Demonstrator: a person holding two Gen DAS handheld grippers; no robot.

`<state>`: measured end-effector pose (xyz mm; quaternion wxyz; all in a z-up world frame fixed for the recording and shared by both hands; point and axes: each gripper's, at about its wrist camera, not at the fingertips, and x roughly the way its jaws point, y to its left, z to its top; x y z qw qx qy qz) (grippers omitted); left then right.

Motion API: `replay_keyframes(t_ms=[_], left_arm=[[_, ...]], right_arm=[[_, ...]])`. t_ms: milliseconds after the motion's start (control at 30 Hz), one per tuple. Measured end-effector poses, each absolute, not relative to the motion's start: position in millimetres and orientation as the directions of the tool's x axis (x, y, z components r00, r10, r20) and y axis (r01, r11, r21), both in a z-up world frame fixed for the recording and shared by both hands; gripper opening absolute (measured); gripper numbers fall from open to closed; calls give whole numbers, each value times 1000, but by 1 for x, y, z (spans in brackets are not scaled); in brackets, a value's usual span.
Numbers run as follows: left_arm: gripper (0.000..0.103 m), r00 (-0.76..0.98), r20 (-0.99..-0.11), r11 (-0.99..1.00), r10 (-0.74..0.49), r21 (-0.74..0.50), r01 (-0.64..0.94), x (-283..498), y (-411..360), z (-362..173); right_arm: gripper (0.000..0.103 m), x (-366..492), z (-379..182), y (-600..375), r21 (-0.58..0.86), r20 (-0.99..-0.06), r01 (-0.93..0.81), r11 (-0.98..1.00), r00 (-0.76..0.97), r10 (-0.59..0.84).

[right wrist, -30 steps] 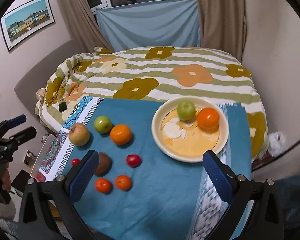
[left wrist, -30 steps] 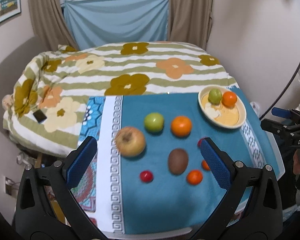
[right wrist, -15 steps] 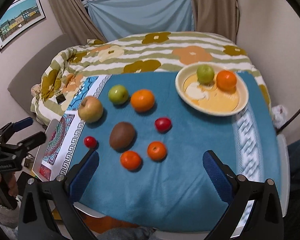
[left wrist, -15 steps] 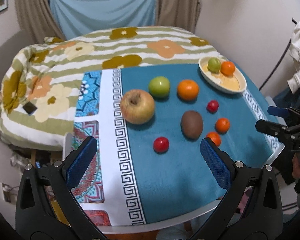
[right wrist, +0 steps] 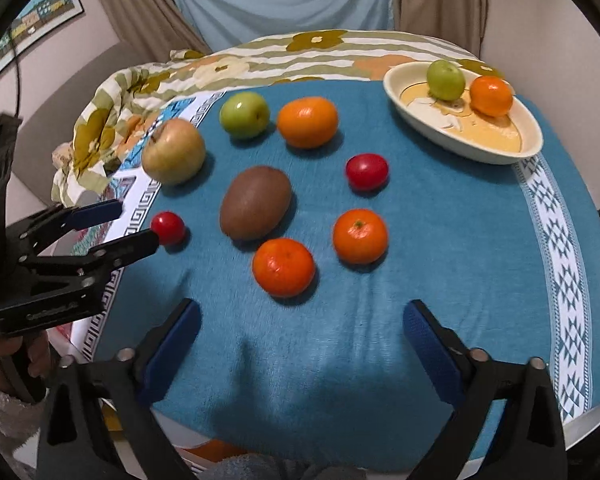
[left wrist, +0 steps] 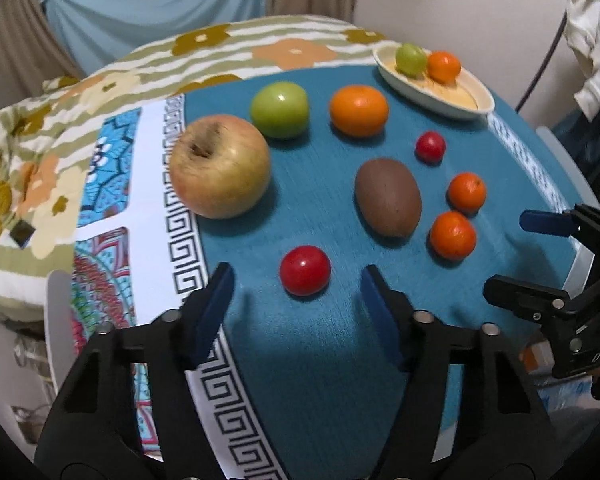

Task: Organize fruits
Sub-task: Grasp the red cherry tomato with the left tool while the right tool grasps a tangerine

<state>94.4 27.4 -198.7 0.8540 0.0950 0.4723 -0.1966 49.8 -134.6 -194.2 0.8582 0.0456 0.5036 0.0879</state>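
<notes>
Fruit lies loose on a teal cloth (left wrist: 324,344). A small red tomato (left wrist: 305,270) sits between the fingertips of my left gripper (left wrist: 296,280); its jaws are closing, with gaps still on both sides. My right gripper (right wrist: 302,312) hangs low over the front of the cloth, closing a little with nothing between its jaws, just short of a mandarin (right wrist: 283,267). Around it lie a second mandarin (right wrist: 360,235), a kiwi (right wrist: 256,202), a red tomato (right wrist: 367,171), an orange (right wrist: 307,121), a green fruit (right wrist: 244,114) and an apple (right wrist: 173,151). A cream plate (right wrist: 460,148) holds a green fruit and an orange.
The round table's edge runs close under both grippers. A flowered, striped quilt (left wrist: 236,52) covers the bed behind it, with a blue sheet and curtains beyond. A patterned white border (right wrist: 556,248) edges the cloth on the right. A hand and sleeve (right wrist: 4,376) hold the left gripper.
Both grippers have come down close to the table and the fruit looks larger. The left jaws have narrowed around the small red tomato. The right jaws have narrowed slightly.
</notes>
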Motion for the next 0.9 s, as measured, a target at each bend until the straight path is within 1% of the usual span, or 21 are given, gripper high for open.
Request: replay_keyframes(t_ms=[33,67,167,200,267,300,333,367,400,567,600,633,800,900], left_arm=[[59,468,-849,902,-244,-21,431,96,25,-202],[58,460,-853,900,-245,-23,436,98,24,-204],[56,448,-858,894,-250,-27,447,101,20,-209],[54,445,-860,893,-250,-27,450,102,19,-211],[47,437,-866,892,-242,-21,452,104,16,-214],[38,430,-870,891,-241,-23,453,106,17,-216],[36,425,-874,893,-238,-24,450,107,16,-217],[36,419,-876,893,-239,-29,449,109,17,-218],[36,417,-877,894,-240,-33,446,109,17,-219],[35,415,-878,896,-240,-35,443,109,17,-219],[35,415,-879,896,-235,-31,442,109,17,-219],[35,416,-880,897,-231,-27,441,109,18,-218],[35,414,-883,904,-223,-28,427,106,23,-218],[35,414,-884,909,-218,-29,417,105,27,-217]], right_arm=[[91,50,-196,-134,165,-858,-106,981,475,196],[88,51,-198,-134,166,-858,-104,981,474,196],[88,53,-205,-134,186,-861,-97,978,464,210],[88,54,-206,-133,188,-861,-97,977,462,212],[87,55,-207,-133,190,-862,-99,977,460,214],[86,56,-207,-132,191,-861,-100,976,460,216],[83,57,-208,-132,193,-862,-102,976,458,219],[78,57,-209,-132,196,-864,-106,975,452,223],[76,58,-210,-131,197,-865,-109,974,448,225],[73,61,-211,-129,193,-865,-123,973,446,228],[71,62,-211,-128,192,-866,-126,973,445,229],[67,63,-212,-127,192,-867,-130,973,441,230],[62,69,-212,-125,181,-867,-137,974,446,224],[56,73,-212,-124,171,-866,-138,976,450,216]])
